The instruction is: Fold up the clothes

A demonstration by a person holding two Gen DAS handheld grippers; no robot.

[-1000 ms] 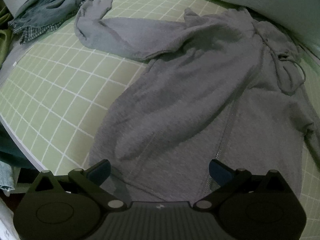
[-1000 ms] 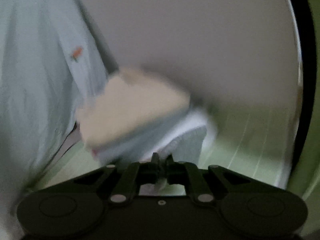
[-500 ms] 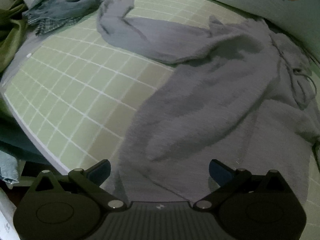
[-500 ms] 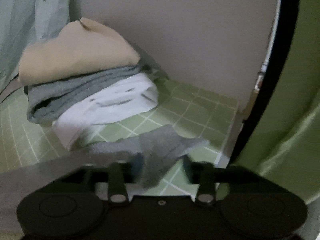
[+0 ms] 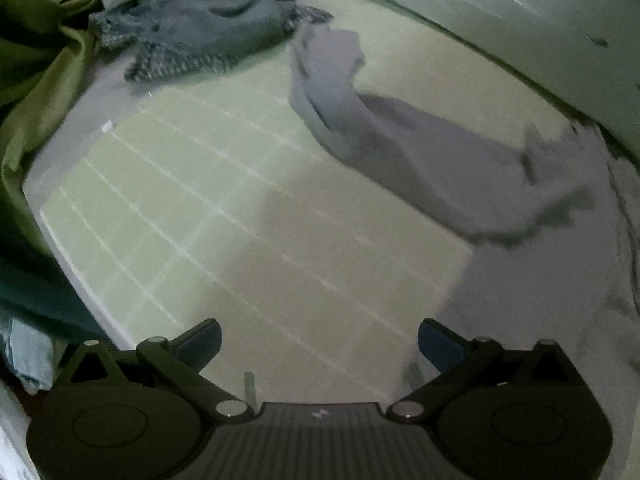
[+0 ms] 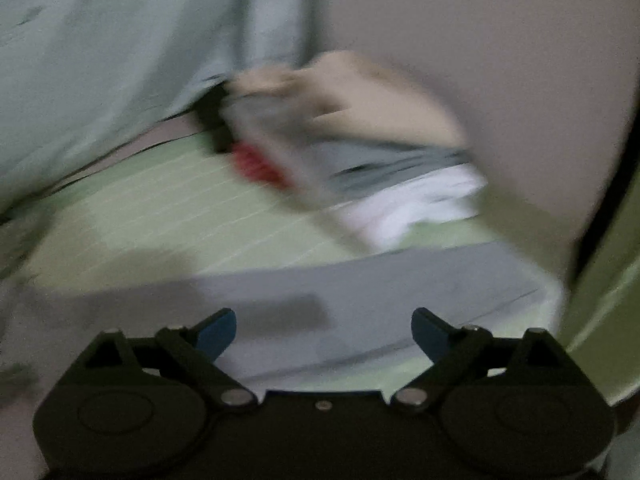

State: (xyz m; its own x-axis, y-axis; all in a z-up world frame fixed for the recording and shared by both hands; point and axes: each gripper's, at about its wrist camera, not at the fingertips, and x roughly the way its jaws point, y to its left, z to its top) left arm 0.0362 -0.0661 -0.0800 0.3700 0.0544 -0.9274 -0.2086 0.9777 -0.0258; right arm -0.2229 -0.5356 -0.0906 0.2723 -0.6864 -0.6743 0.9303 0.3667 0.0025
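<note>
A grey hoodie (image 5: 552, 280) lies spread on the green checked bed sheet (image 5: 200, 208). Its long sleeve (image 5: 400, 144) stretches up and left across the sheet. My left gripper (image 5: 319, 342) is open and empty, above bare sheet just left of the hoodie's edge. In the blurred right wrist view, my right gripper (image 6: 323, 330) is open and empty over a flat grey part of the hoodie (image 6: 360, 292).
A heap of grey-blue clothes (image 5: 192, 28) lies at the sheet's far left corner, with a green curtain (image 5: 36, 92) beside it. A stack of folded clothes (image 6: 360, 148), beige, grey and white, stands by the wall. A pale bedcover (image 6: 120, 60) hangs behind.
My left gripper has moved left, off the hoodie body to over bare sheet. My right gripper, shut a second ago, has opened and let go of the grey cloth, and its view swung.
</note>
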